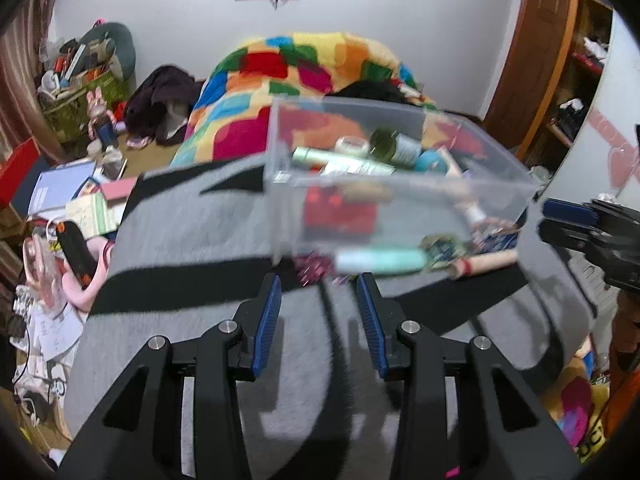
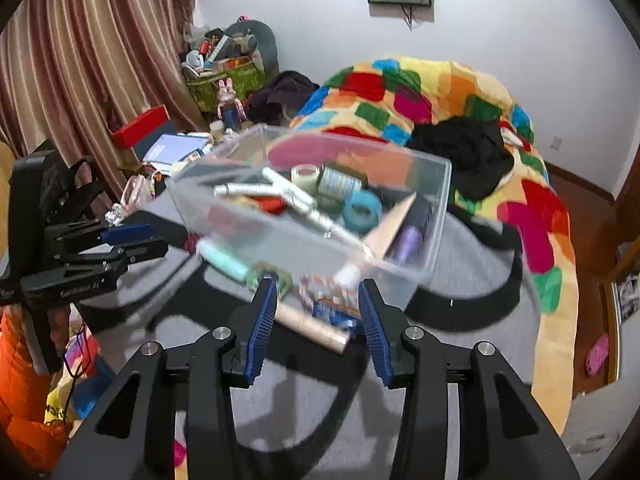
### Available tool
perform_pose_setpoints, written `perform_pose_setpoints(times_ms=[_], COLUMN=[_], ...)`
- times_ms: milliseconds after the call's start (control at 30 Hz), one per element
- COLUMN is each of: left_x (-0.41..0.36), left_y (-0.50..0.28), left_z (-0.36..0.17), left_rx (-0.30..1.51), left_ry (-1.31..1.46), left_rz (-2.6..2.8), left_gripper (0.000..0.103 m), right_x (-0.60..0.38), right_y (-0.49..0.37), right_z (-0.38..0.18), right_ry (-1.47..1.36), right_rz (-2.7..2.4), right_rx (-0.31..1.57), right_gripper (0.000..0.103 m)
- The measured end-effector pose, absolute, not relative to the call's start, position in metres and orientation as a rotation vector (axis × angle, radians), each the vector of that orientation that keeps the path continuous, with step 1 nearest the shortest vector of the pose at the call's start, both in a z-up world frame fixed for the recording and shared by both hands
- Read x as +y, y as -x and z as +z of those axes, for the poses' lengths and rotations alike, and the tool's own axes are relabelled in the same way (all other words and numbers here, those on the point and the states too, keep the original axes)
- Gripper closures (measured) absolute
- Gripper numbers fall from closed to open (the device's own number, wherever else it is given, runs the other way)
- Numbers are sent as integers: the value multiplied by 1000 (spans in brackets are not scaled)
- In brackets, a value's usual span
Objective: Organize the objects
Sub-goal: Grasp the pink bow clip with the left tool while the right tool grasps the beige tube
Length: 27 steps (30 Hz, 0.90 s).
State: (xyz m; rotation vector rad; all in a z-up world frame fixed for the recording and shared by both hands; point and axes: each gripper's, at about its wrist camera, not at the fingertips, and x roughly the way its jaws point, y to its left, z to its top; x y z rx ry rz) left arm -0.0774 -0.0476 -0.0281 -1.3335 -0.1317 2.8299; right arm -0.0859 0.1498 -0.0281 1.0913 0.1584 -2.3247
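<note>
A clear plastic box [image 1: 280, 184] [image 2: 436, 216] sits on a grey and black cloth [image 1: 192, 224] [image 2: 304, 392]. It holds tubes, a green jar [image 1: 386, 144], tape rolls [image 2: 362, 208] and a purple bottle [image 2: 408, 240]. In front of the box lie a mint tube [image 1: 380, 262] [image 2: 222, 260], a beige tube [image 1: 484, 262] [image 2: 308, 326] and small packets. My left gripper [image 1: 318, 280] is open and empty just short of the mint tube. My right gripper [image 2: 318, 286] is open and empty over the beige tube and a blue packet [image 2: 336, 316].
A bright patchwork blanket [image 1: 304, 64] [image 2: 440, 92] lies behind the box. Cluttered papers, boxes and a basket [image 1: 76, 92] fill the floor at the left. A wooden door [image 1: 536, 40] stands at the right. Each gripper shows in the other's view: the right [image 1: 560, 220], the left [image 2: 152, 236].
</note>
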Motion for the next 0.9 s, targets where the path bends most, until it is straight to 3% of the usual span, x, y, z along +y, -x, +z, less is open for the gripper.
perform_pose_setpoints(times_ms=[200, 333, 533, 700, 767, 833, 900], left_x=[-58, -52, -46, -44, -44, -47, -49], left_y=[92, 103, 116, 114, 113, 110, 106], left_z=[-51, -53, -58, -58, -58, -57, -57], left_rx=[-169, -94, -41, -57, -58, -77, -91], left_ry=[1449, 1462, 1470, 1442, 1436, 1431, 1425], left_rz=[2773, 2773, 2766, 2785, 2798, 2804, 2803], left_gripper=[60, 51, 51, 75, 87, 90, 94], right_x=[150, 148, 143, 137, 136, 135, 136], right_y=[87, 92, 92, 88, 85, 82, 79], right_z=[-58, -68, -73, -77, -77, -76, -74], right_ry=[-1195, -1229, -1234, -1222, -1212, -1206, -1200], right_rz=[-2286, -2281, -2265, -2273, -2272, -2262, -2252], right_rx=[168, 174, 183, 210, 226, 225, 222], right_gripper=[64, 64, 64, 64, 76, 89, 92])
